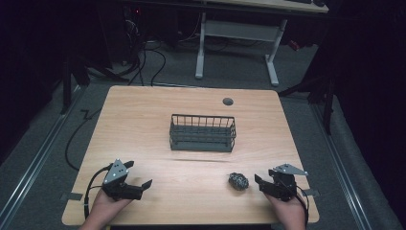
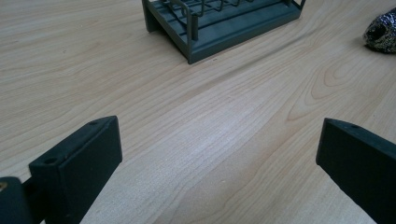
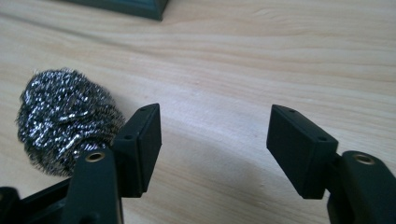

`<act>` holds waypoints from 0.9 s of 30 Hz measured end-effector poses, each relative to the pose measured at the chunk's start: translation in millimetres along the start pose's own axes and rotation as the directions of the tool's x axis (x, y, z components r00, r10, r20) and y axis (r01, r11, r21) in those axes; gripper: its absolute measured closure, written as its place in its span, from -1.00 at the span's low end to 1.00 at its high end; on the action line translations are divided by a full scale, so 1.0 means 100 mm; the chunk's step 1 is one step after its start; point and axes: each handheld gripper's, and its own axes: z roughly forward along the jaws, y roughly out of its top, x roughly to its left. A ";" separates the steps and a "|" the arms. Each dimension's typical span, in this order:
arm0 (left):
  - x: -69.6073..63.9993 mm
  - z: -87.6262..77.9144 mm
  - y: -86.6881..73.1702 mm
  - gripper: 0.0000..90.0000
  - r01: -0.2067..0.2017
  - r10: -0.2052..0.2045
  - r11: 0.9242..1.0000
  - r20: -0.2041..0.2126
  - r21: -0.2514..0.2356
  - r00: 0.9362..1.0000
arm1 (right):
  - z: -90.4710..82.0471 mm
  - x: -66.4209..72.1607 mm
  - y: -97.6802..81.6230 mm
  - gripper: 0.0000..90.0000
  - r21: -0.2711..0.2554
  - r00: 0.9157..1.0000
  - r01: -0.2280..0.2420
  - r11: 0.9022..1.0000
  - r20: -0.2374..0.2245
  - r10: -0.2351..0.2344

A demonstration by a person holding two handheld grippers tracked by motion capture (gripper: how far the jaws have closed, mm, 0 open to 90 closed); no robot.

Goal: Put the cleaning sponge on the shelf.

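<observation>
A ball of steel wool (image 1: 238, 181) lies on the wooden table (image 1: 139, 120) near the front right. In the right gripper view the steel wool (image 3: 60, 116) sits just outside the left jaw of my right gripper (image 3: 215, 126), which is open with only bare wood between its jaws. A dark wire basket (image 1: 202, 133) stands empty at the table's middle. My right gripper (image 1: 265, 176) rests just right of the steel wool. At the front left my left gripper (image 1: 139, 175) is open and holds nothing. The left gripper (image 2: 218, 140) faces the basket (image 2: 224, 23), with the steel wool (image 2: 383, 32) far right.
A round cable hole (image 1: 228, 101) sits behind the basket near the far edge. Beyond the table stands a white-legged desk (image 1: 237, 28), and cables (image 1: 143, 62) lie on the grey floor. The basket's corner (image 3: 135, 7) shows at the top of the right gripper view.
</observation>
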 end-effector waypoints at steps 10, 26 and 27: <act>0.00 -0.04 0.00 -0.98 0.004 -0.004 1.000 -0.002 -0.019 1.000 | 0.01 0.01 0.09 -0.31 0.091 0.999 0.036 0.995 -0.025 -0.034; 0.01 -0.04 0.00 -0.98 0.000 0.000 1.000 -0.004 -0.013 1.000 | -0.01 0.03 0.16 -0.35 0.257 0.994 0.107 0.961 -0.026 -0.103; 0.01 -0.04 0.00 -0.98 -0.001 0.001 1.000 -0.005 -0.011 1.000 | 0.00 0.04 0.16 -0.35 0.272 0.994 0.107 0.956 -0.029 -0.103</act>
